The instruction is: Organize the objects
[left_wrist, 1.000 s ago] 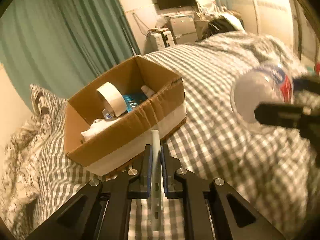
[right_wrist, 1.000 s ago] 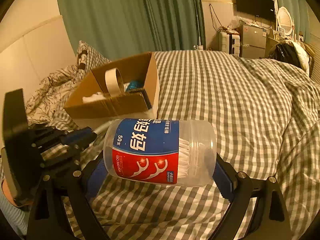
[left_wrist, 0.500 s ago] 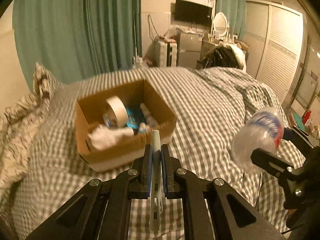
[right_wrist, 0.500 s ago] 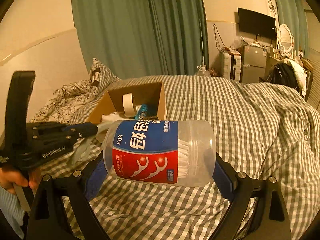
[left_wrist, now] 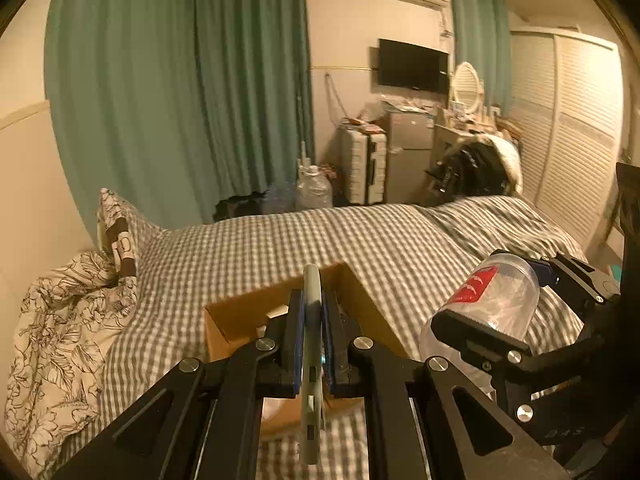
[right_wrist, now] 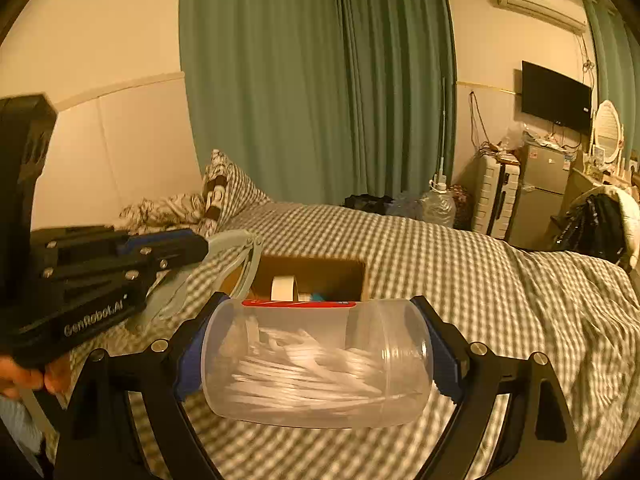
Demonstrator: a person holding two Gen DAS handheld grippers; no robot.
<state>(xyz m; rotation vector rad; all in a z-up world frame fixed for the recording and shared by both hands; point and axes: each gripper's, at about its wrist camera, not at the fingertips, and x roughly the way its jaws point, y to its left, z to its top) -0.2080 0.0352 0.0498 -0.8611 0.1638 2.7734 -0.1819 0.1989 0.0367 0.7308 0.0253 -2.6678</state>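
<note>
My left gripper pinches a thin pale-green clip edge-on above the cardboard box; my right gripper clamps the clear floss-pick jar sideways, near that box on the checked bedspread.

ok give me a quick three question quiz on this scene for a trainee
1. True or false: the right hand-held gripper is clamped on a clear plastic jar lying sideways between its fingers.
2. What does the left hand-held gripper grip?
A. a roll of tape
B. a thin pale green flat item held on edge
C. a pillow
3. Fill in: the cardboard box sits on the ____ bedspread.

Key: 1 true. 2 B; the flat item is too edge-on to identify further. 3 checked. A tape roll stands inside the box.
</note>
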